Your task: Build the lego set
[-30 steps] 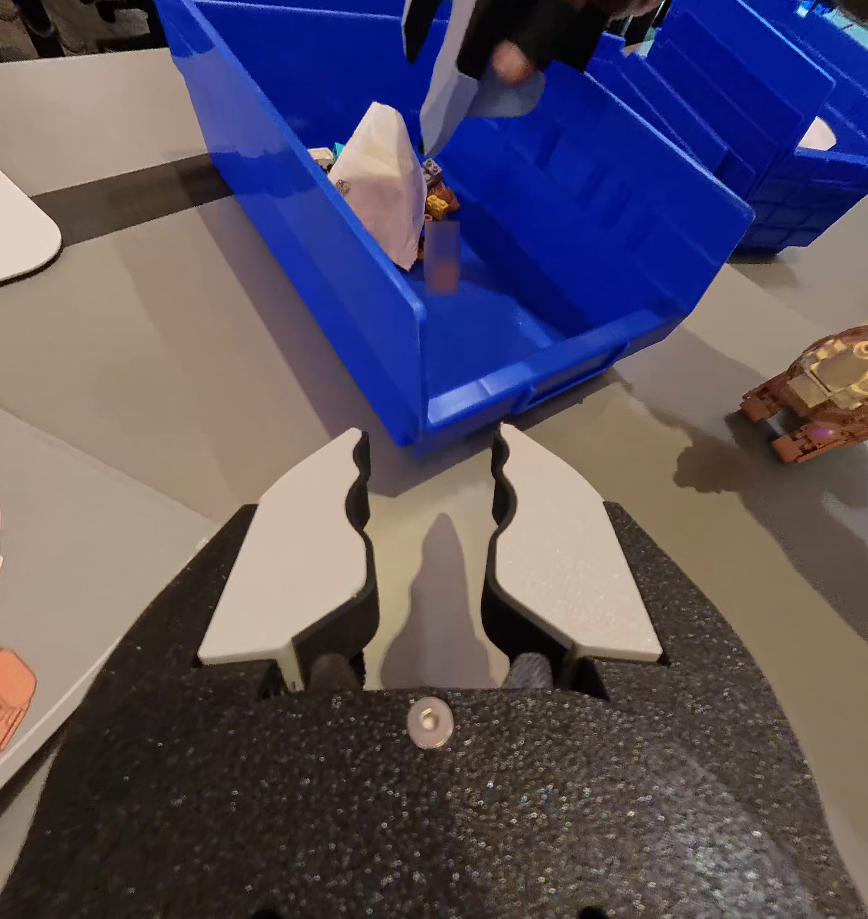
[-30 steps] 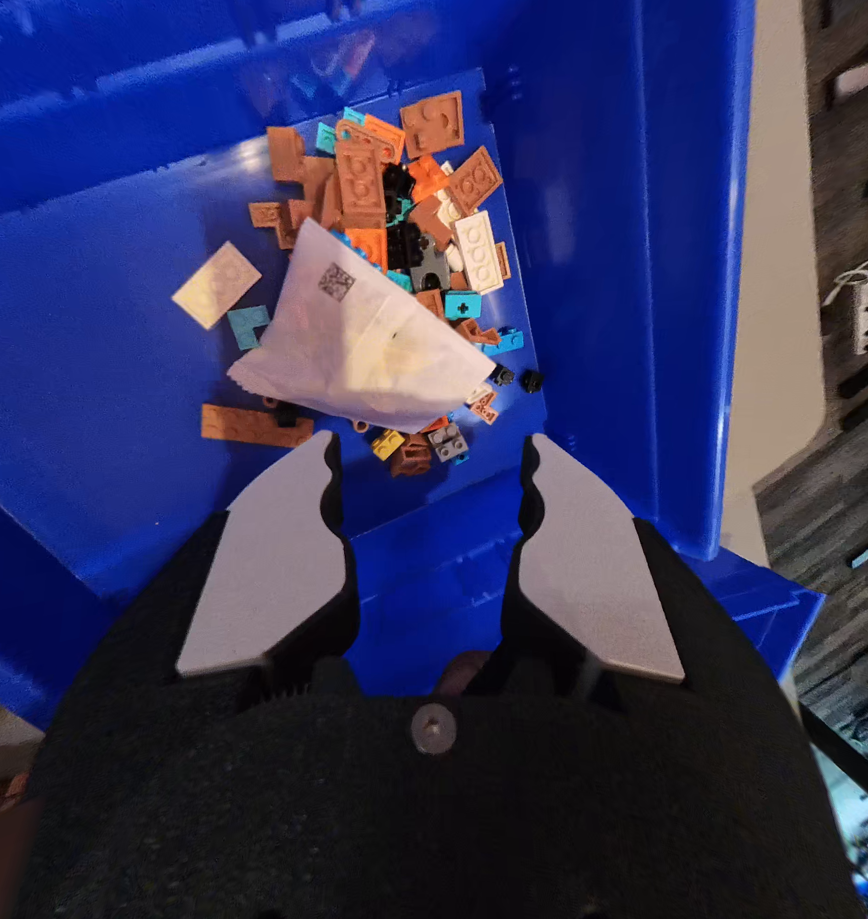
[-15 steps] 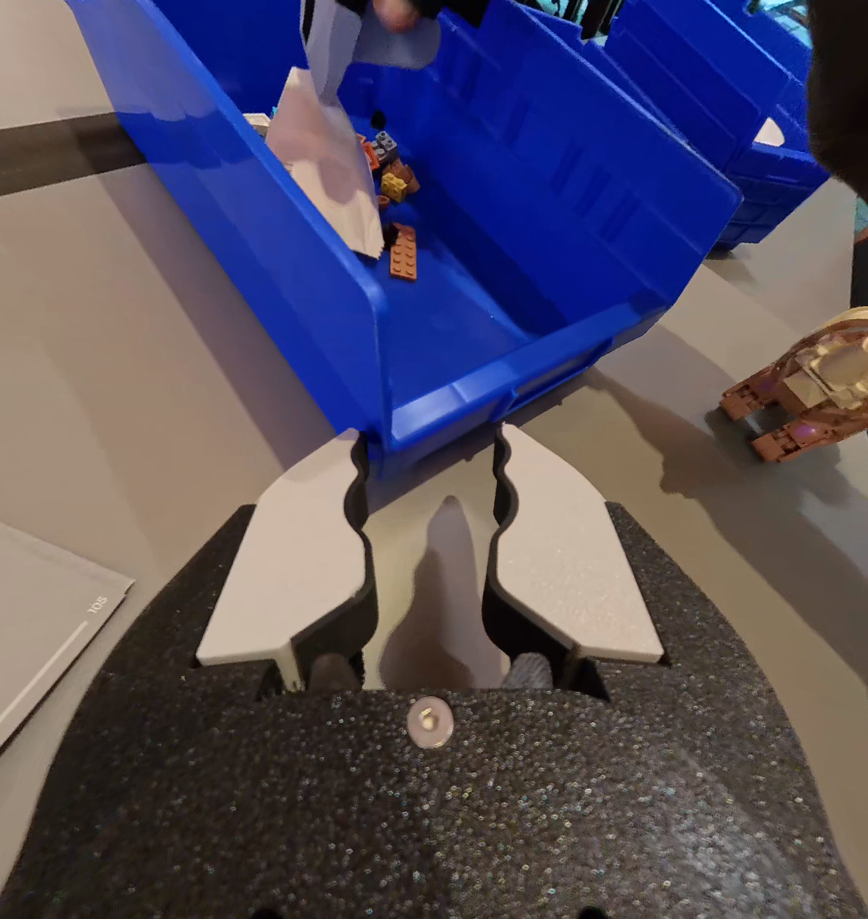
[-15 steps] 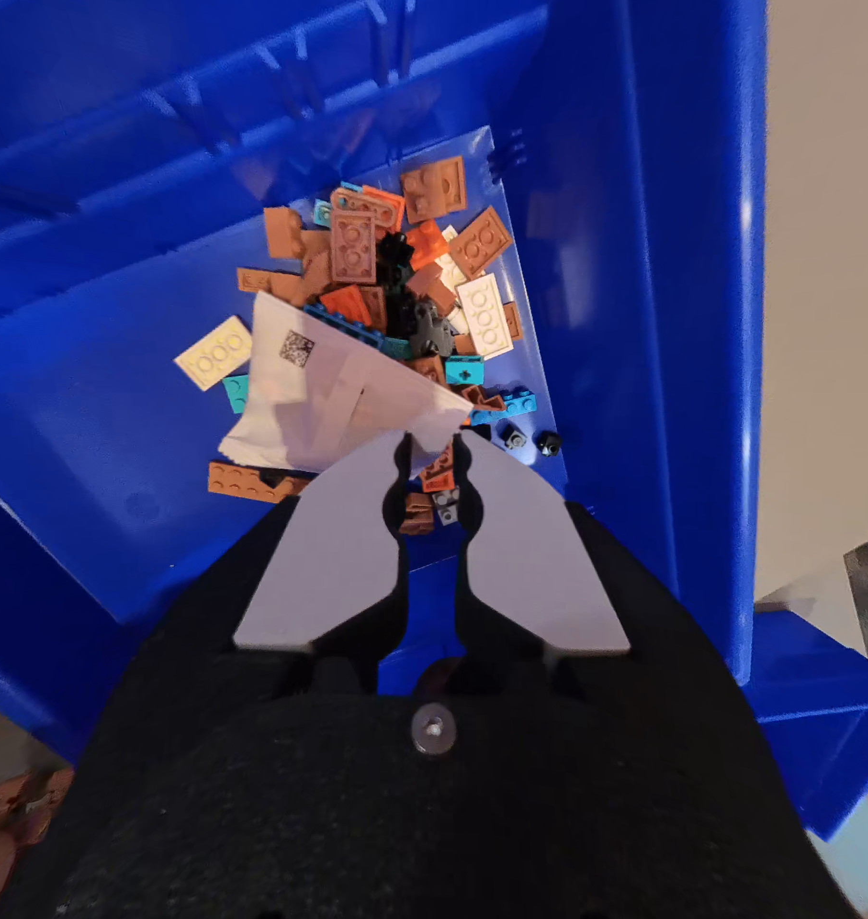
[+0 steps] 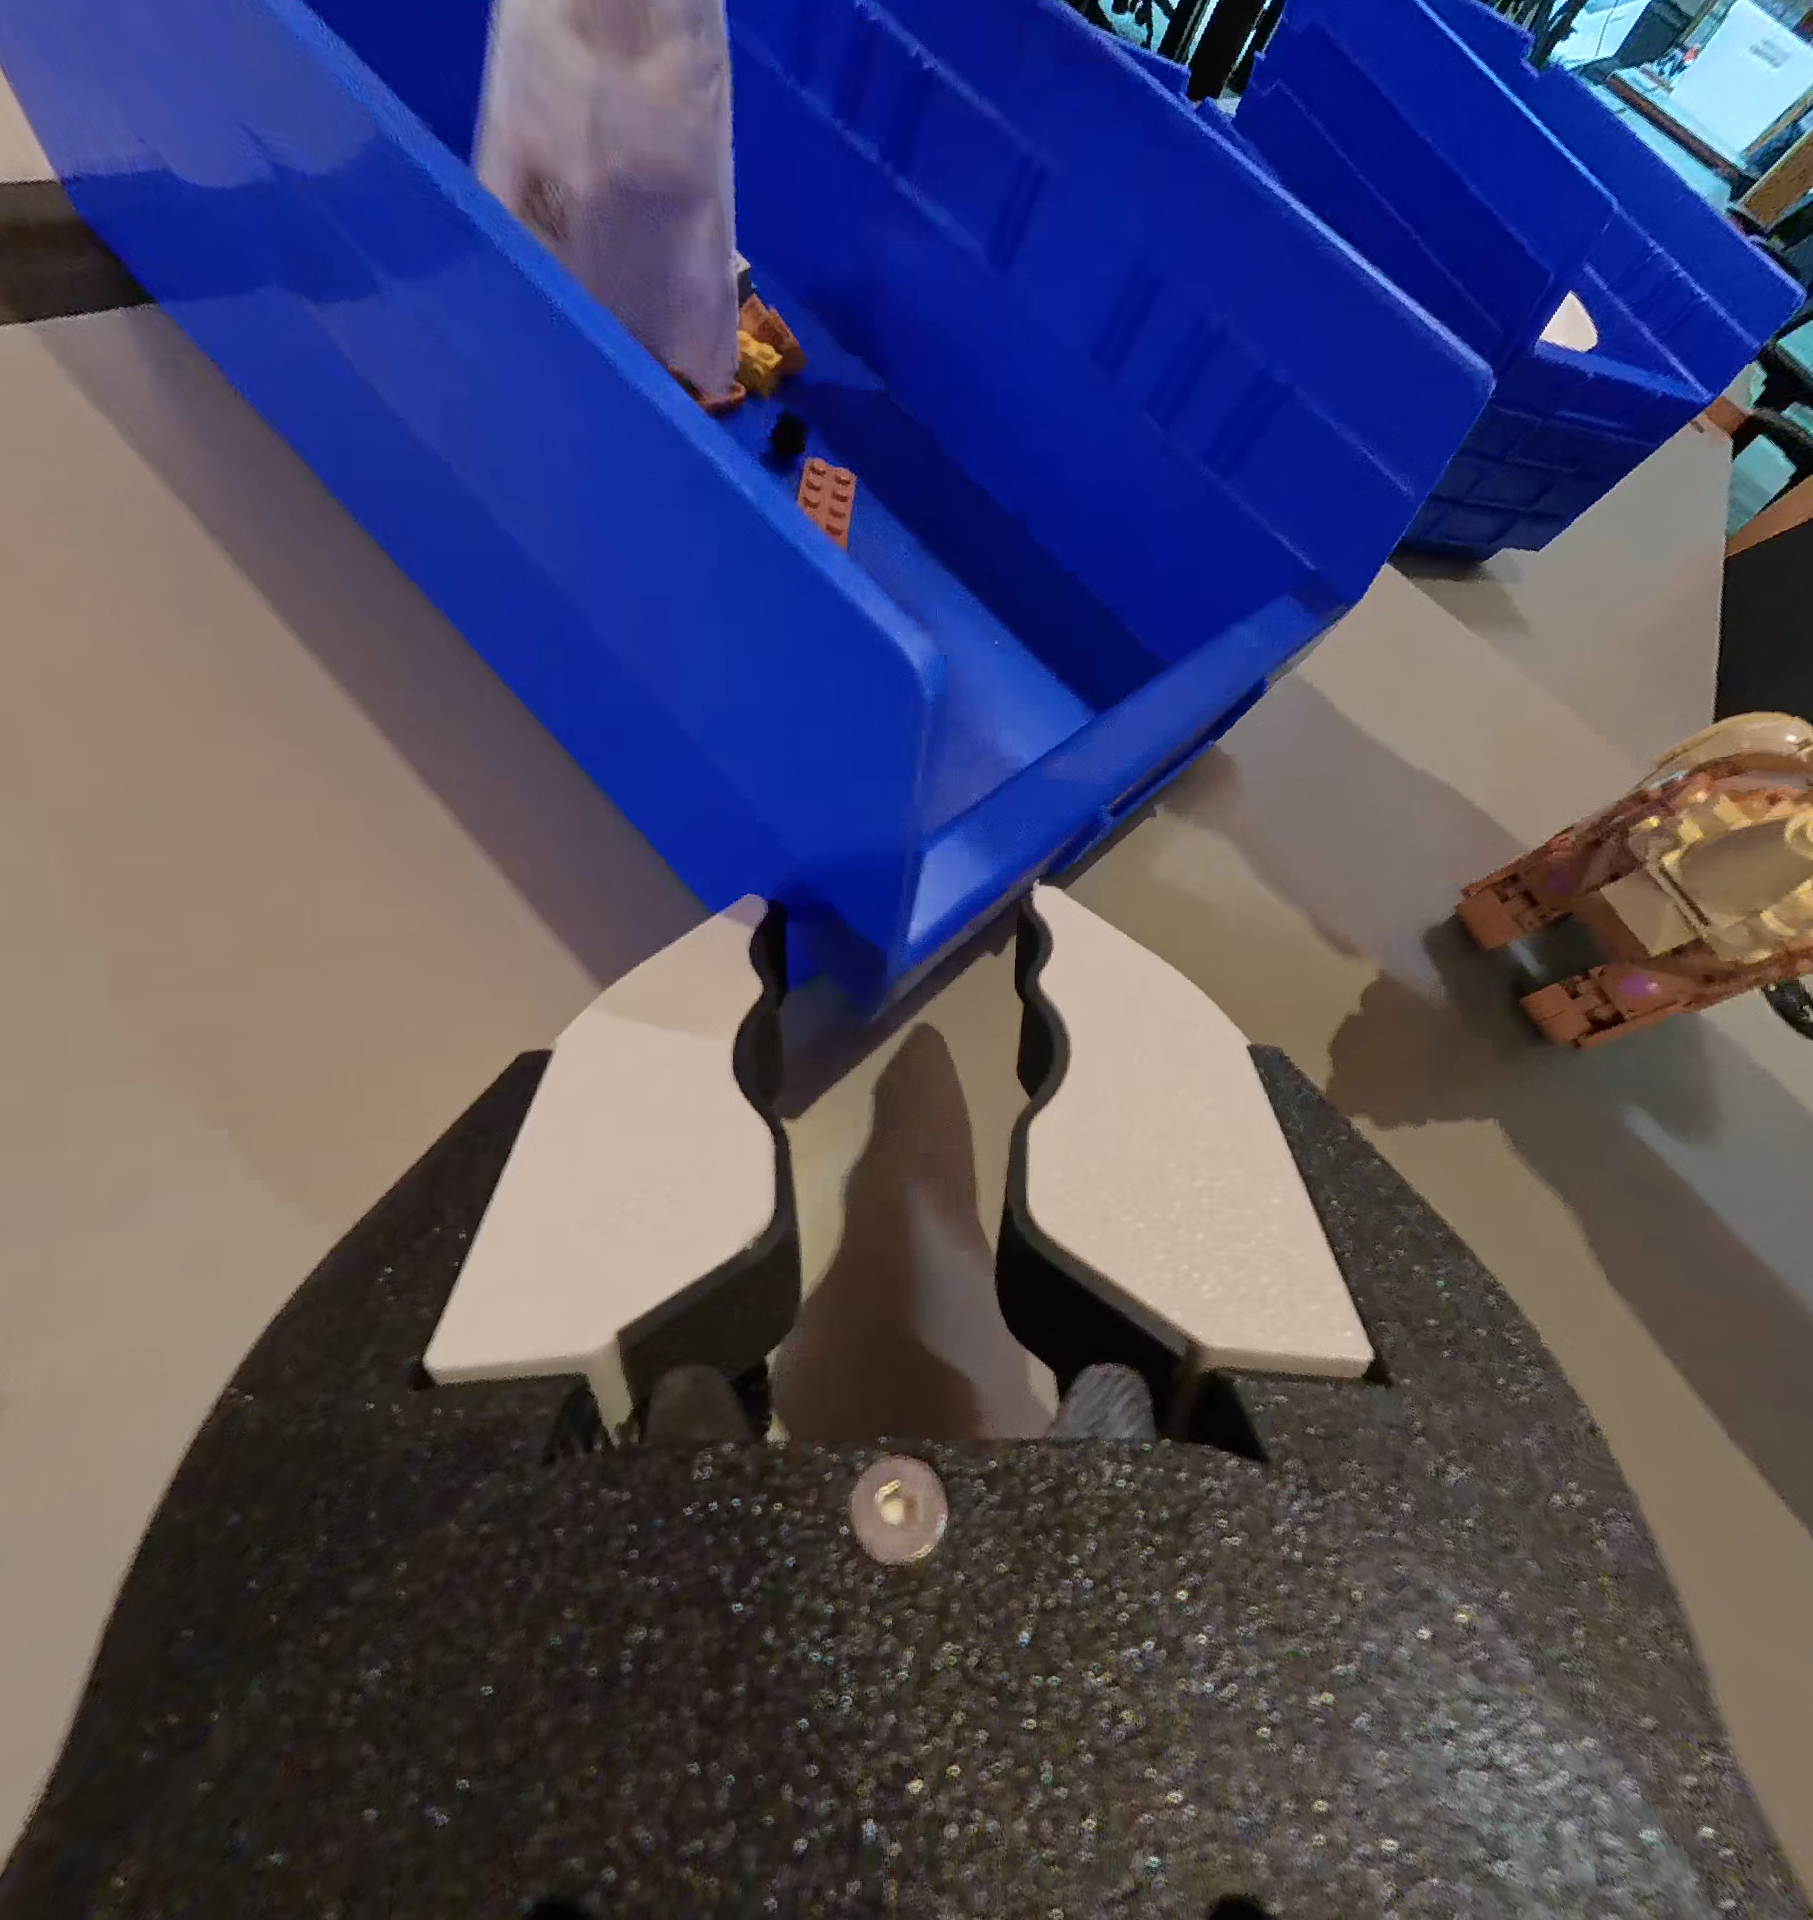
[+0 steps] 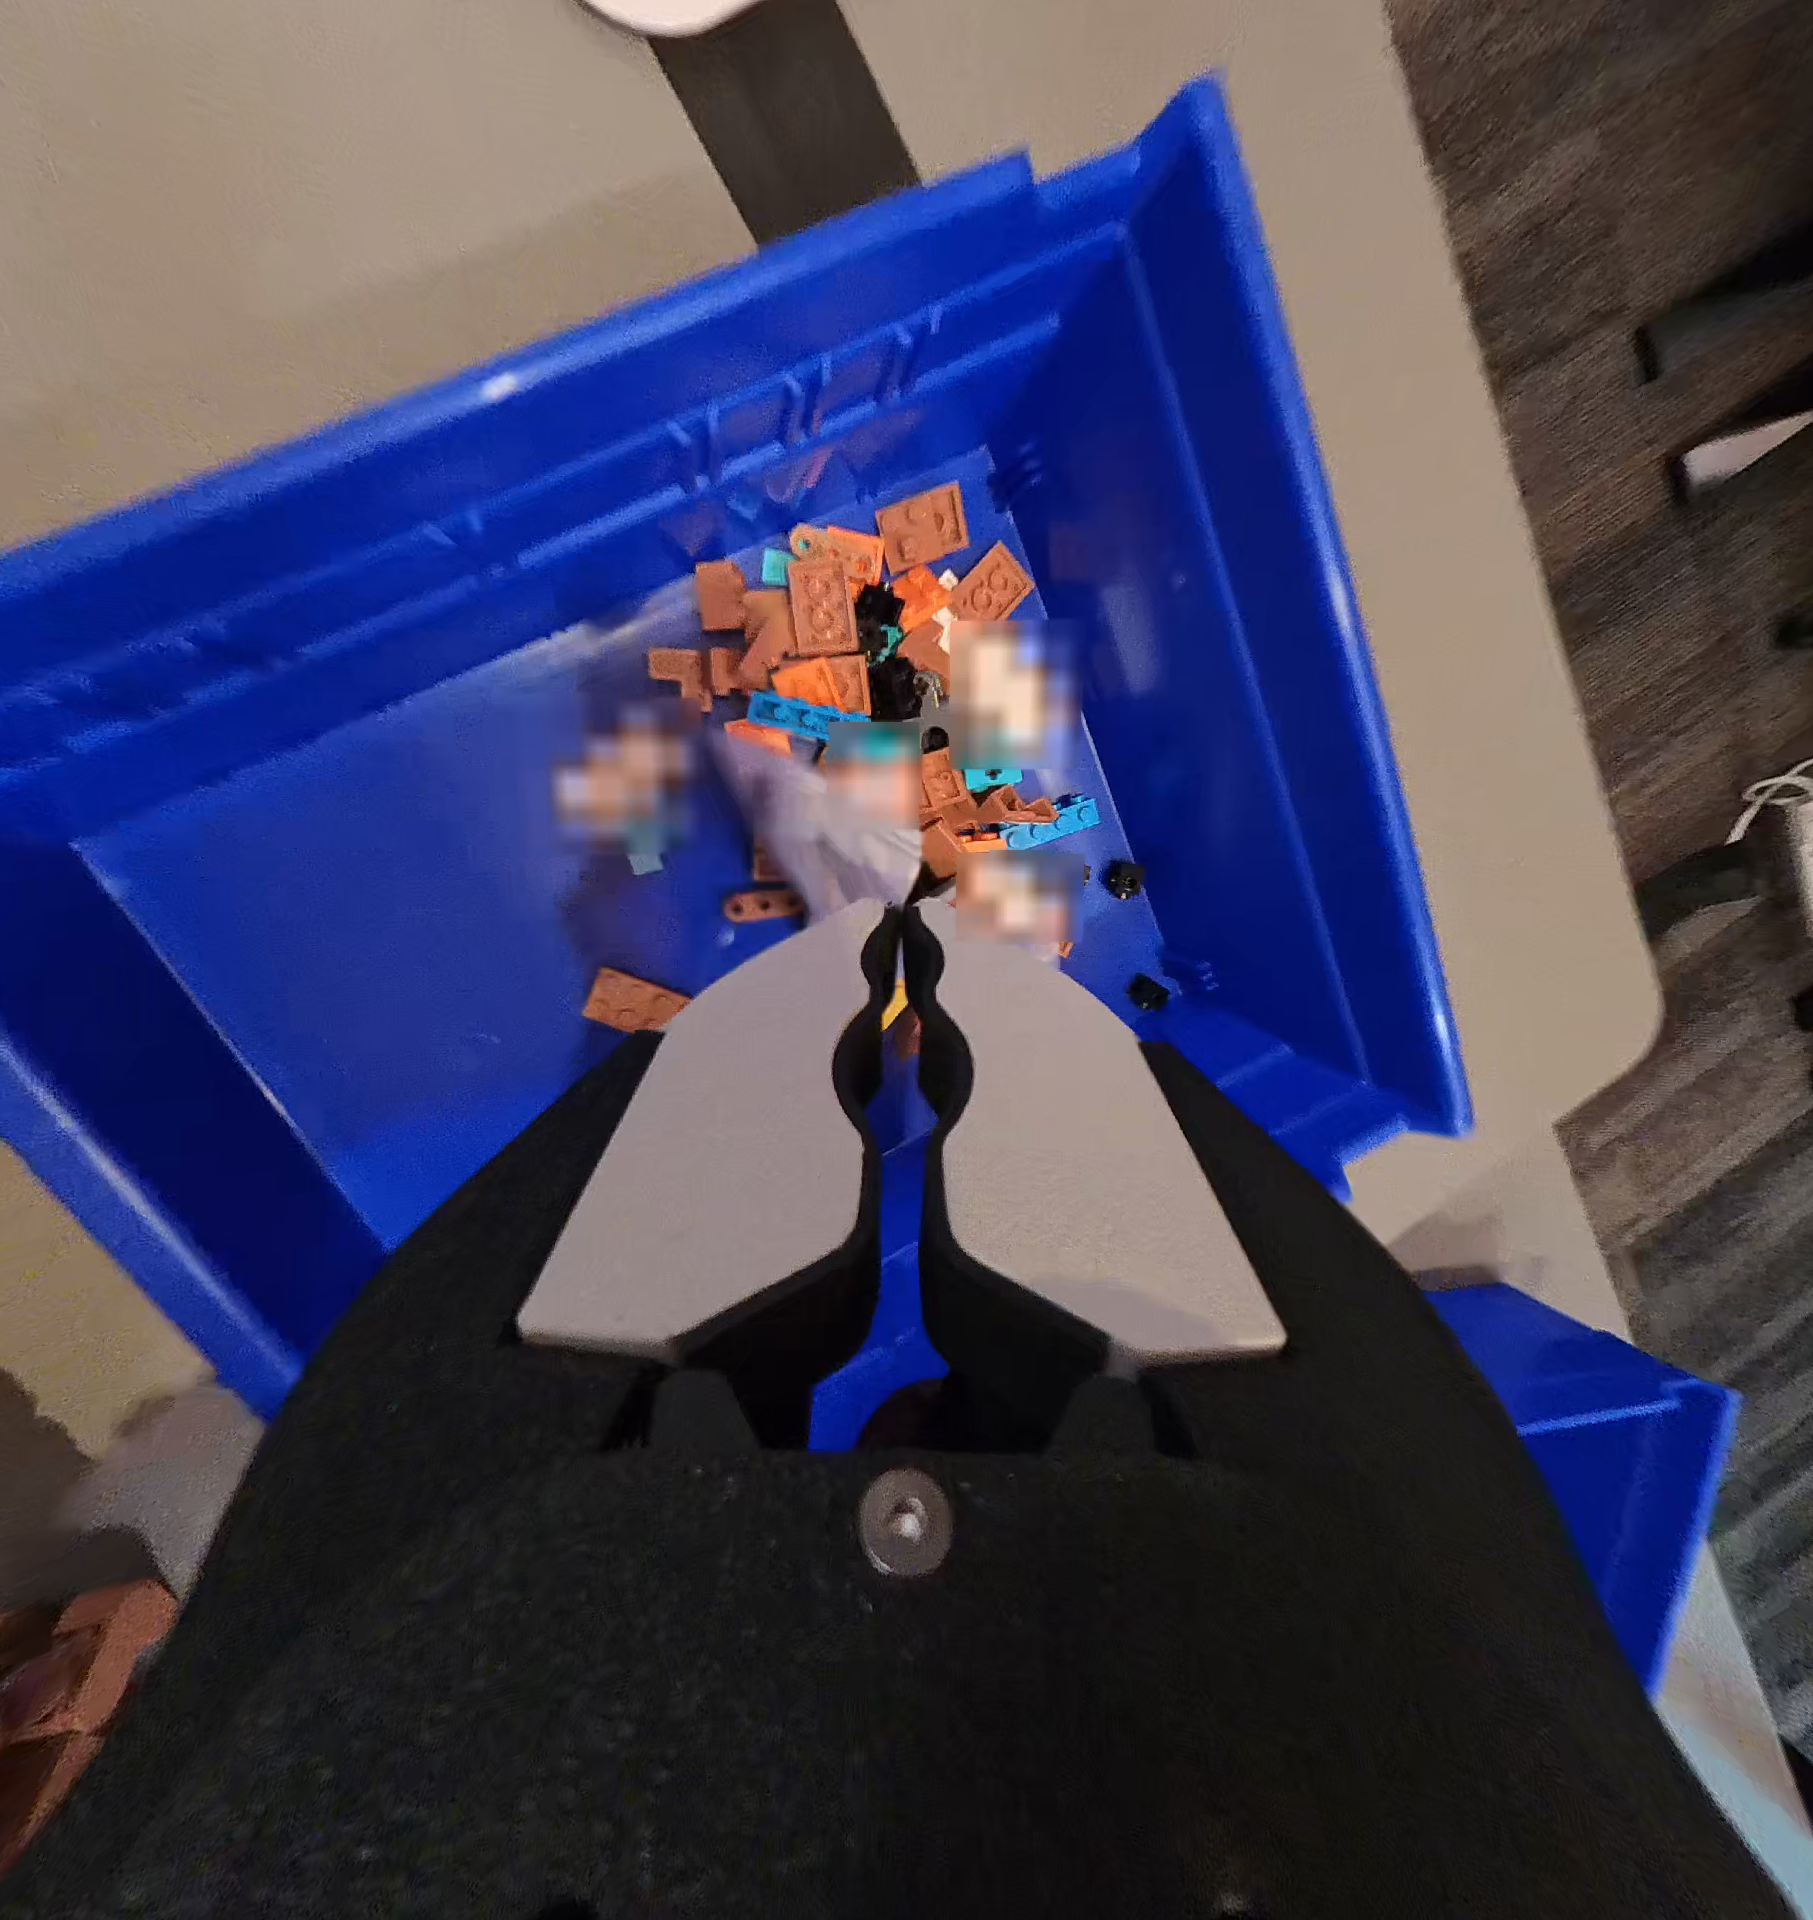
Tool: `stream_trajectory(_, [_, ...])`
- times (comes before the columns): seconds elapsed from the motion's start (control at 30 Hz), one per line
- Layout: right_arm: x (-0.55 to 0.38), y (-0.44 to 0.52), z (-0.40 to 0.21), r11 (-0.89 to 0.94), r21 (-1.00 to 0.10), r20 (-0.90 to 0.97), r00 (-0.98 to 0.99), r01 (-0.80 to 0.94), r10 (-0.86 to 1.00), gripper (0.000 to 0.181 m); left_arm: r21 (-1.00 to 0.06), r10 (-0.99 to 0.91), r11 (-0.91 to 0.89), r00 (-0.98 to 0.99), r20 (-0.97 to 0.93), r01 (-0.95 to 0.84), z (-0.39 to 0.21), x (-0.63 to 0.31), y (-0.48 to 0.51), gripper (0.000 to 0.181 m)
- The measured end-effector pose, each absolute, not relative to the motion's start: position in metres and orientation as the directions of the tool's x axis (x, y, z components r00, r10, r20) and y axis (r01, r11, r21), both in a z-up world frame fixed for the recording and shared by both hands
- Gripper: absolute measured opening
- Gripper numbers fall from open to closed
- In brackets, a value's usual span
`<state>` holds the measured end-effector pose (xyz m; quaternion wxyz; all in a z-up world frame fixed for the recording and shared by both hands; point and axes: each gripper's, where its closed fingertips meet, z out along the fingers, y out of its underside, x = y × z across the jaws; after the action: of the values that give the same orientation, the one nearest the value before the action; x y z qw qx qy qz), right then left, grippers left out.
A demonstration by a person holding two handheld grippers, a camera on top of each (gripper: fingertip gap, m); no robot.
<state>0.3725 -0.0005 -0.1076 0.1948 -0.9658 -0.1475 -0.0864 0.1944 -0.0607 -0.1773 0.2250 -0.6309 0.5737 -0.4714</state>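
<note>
A blue bin [image 5: 569, 468] stands on the grey table and holds loose Lego pieces [image 6: 829, 623], mostly brown and orange. My right gripper [image 6: 897, 914] is over the bin and shut on a corner of a white paper bag [image 6: 840, 842]. In the left wrist view the bag [image 5: 611, 156] hangs lifted above the pieces, and a brown plate [image 5: 827, 499] lies on the bin floor. My left gripper [image 5: 891, 909] is open at table level. The bin's near corner stands between its fingers, close to both pads. I cannot see them pressing on it.
A built brown and tan Lego model [image 5: 1691, 894] sits on the table to the right of the bin and shows at the lower left of the right wrist view [image 6: 19, 1714]. More blue bins [image 5: 1504, 260] stand behind. The table edge and floor [image 6: 1712, 623] lie beyond the bin. The left gripper's tips are roughly 20 centimetres from the right gripper's.
My right gripper went down to the bag, closed on its corner and lifted it. My left gripper moved forward until the bin's corner came between its fingers, which narrowed a little.
</note>
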Motion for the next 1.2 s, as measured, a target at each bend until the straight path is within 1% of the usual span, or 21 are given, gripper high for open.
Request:
stream_trajectory(0.2, [0.348,-0.019,-0.057,-0.835,-0.404,0.342,0.909,0.372,0.239,0.001,-0.826,-0.923,-0.238,-0.144,0.356,-0.512,-0.176,0.207,-0.078,0.046])
stream_trajectory(0.33, [0.310,-0.036,-0.028,-0.796,-0.438,0.395,0.885,0.417,0.247,0.001,-0.832,-0.898,-0.264,-0.190,0.397,-0.487,-0.167,0.182,-0.078,0.051])
stream_trajectory(0.43, [0.266,-0.044,-0.004,-0.738,-0.489,0.422,0.867,0.465,0.267,0.001,-0.848,-0.874,-0.293,-0.235,0.425,-0.442,-0.155,0.155,-0.067,0.055])
stream_trajectory(0.6, [0.165,-0.043,0.026,-0.594,-0.587,0.449,0.832,0.550,0.326,0.001,-0.905,-0.859,-0.307,-0.324,0.397,-0.294,-0.128,0.103,-0.038,0.069])
stream_trajectory(0.7, [0.104,-0.032,0.028,-0.496,-0.655,0.462,0.822,0.570,0.334,0.001,-0.926,-0.866,-0.330,-0.330,0.375,-0.184,-0.109,0.074,-0.016,0.081])
stream_trajectory(0.8, [0.050,-0.020,0.014,-0.388,-0.721,0.456,0.815,0.574,0.358,0.001,-0.968,-0.937,-0.248,-0.244,0.250,-0.042,-0.089,0.049,0.015,0.092])
stream_trajectory(0.87, [0.021,-0.011,0.001,-0.318,-0.772,0.431,0.822,0.550,0.373,0.001,-0.988,-0.968,-0.150,-0.209,0.140,0.037,-0.077,0.030,0.027,0.091])
stream_trajectory(0.93, [-0.003,-0.003,-0.008,-0.229,-0.829,0.399,0.827,0.510,0.396,0.001,-0.997,-0.983,-0.033,-0.182,0.021,0.066,-0.076,0.015,0.032,0.084])
stream_trajectory(1.0, [-0.015,0.005,-0.016,-0.173,-0.873,0.360,0.841,0.456,0.404,0.001,-0.994,-0.984,0.081,-0.154,-0.091,0.069,-0.078,0.004,0.034,0.065])
stream_trajectory(1.1, [-0.020,0.012,-0.031,-0.126,-0.908,0.315,0.847,0.401,0.428,0.000,-0.967,-0.968,0.228,-0.077,-0.238,0.117,-0.075,-0.009,0.040,0.030])
stream_trajectory(1.13, [-0.020,0.013,-0.035,-0.109,-0.917,0.301,0.846,0.383,0.439,0.001,-0.952,-0.954,0.283,-0.064,-0.292,0.118,-0.077,-0.011,0.040,0.021])
stream_trajectory(1.2, [-0.017,0.012,-0.041,-0.085,-0.939,0.258,0.846,0.333,0.466,0.001,-0.911,-0.912,0.400,-0.055,-0.406,0.097,-0.083,-0.011,0.037,0.013])
